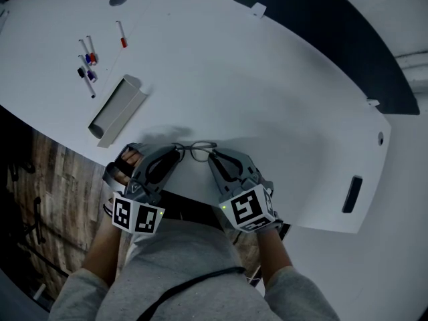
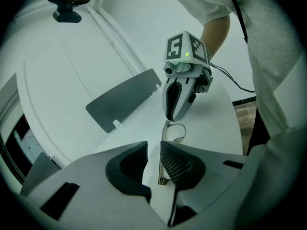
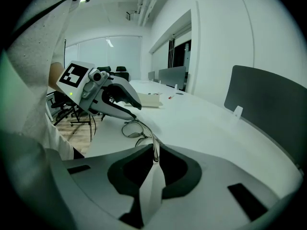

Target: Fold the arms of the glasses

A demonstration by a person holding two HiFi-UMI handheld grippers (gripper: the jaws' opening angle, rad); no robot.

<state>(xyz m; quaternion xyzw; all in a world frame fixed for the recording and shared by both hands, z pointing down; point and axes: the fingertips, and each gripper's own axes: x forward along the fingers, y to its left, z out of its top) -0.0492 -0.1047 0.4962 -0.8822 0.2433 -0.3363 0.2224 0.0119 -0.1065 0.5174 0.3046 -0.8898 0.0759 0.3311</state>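
A pair of thin-rimmed glasses [image 1: 197, 150] lies on the white table [image 1: 267, 92] near its front edge, between my two grippers. My left gripper [image 1: 175, 154] is at the glasses' left side. In the left gripper view one arm of the glasses [image 2: 161, 163] runs between the jaws of the left gripper [image 2: 153, 150] and rests against the right pad, with a gap to the left pad. My right gripper [image 1: 212, 156] is at the right side. In the right gripper view the right gripper [image 3: 154, 150] is shut on the tip of the other arm [image 3: 152, 139], and the lenses [image 3: 130, 128] lie beyond.
A grey open box [image 1: 118, 108] and several marker pens [image 1: 87, 62] lie at the table's far left. A dark divider panel [image 2: 125, 98] stands across the table. The table's front edge runs right under my hands, with wood floor [image 1: 47, 199] below.
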